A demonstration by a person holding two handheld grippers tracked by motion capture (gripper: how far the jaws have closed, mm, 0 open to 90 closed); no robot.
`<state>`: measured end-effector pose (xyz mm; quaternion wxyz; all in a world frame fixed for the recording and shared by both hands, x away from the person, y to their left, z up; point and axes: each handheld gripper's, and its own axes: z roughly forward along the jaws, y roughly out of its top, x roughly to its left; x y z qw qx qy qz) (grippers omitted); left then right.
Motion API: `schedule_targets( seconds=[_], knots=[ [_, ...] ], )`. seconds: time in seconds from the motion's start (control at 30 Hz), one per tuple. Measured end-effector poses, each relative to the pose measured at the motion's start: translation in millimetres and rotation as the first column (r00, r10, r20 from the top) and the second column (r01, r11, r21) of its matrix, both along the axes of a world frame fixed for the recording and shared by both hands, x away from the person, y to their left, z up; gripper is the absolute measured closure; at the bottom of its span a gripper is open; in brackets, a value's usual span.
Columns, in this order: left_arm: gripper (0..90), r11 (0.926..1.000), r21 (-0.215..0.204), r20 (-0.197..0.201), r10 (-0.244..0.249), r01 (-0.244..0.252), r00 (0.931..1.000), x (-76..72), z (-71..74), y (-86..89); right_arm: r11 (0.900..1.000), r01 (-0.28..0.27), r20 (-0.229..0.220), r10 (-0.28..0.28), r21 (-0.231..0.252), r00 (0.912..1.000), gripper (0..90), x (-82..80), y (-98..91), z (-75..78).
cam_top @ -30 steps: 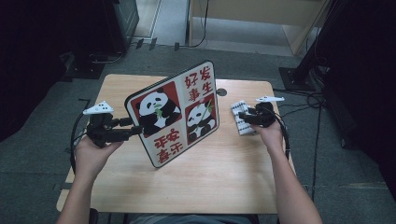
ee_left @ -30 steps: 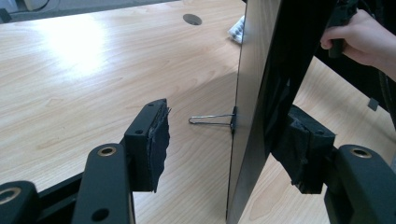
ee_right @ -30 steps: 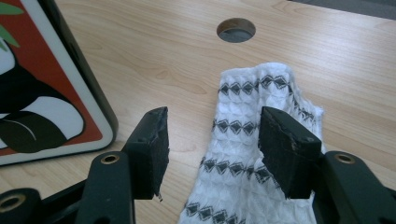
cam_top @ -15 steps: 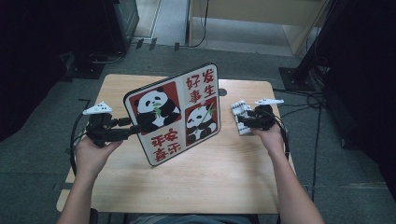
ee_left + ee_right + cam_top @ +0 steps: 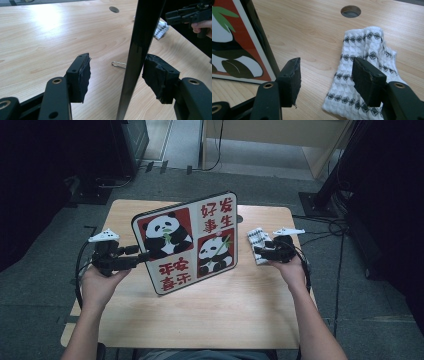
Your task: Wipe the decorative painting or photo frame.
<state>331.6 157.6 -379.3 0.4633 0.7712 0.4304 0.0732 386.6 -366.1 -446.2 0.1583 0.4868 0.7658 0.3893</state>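
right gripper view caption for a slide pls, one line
Open right gripper poised over a white patterned cloth on the wooden table, beside the panda picture frame.

One panda board (image 5: 187, 242), one patterned cloth (image 5: 364, 75), one clip (image 5: 119, 64).

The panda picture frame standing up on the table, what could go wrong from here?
The left gripper is open around the frame's edge, one pad touching it, so the tilted frame could tip flat if its wire stand slips. Falling toward the right gripper, it might land on the folded cloth beside it.
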Motion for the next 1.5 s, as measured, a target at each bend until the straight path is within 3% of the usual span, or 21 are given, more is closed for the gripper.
schedule_targets(
  seconds=[0.43, 0.9, 1.5],
  knots=[
    [38.7, 0.9998, -0.019, -0.022, 0.002, -0.002, 0.9998, 8.9, -8.2, 4.6, 0.9999, -0.016, 0.001, 0.016, -0.003, 0.9999, 41.7, -7.6, 7.1, 0.8],
    [39.0, 0.9994, 0.006, -0.019, 0.035, -0.035, 0.9992, 16.8, -13.3, 7.1, 0.9999, -0.010, 0.004, 0.010, -0.010, 0.9999, 41.5, -11.2, 4.7, -0.1],
    [39.1, 0.9987, 0.004, -0.024, 0.051, -0.051, 0.9984, 20.2, -17.7, 9.3, 0.9998, -0.012, -0.004, 0.012, -0.015, 0.9999, 41.6, -7.7, 4.5, -1.8]
  ],
)
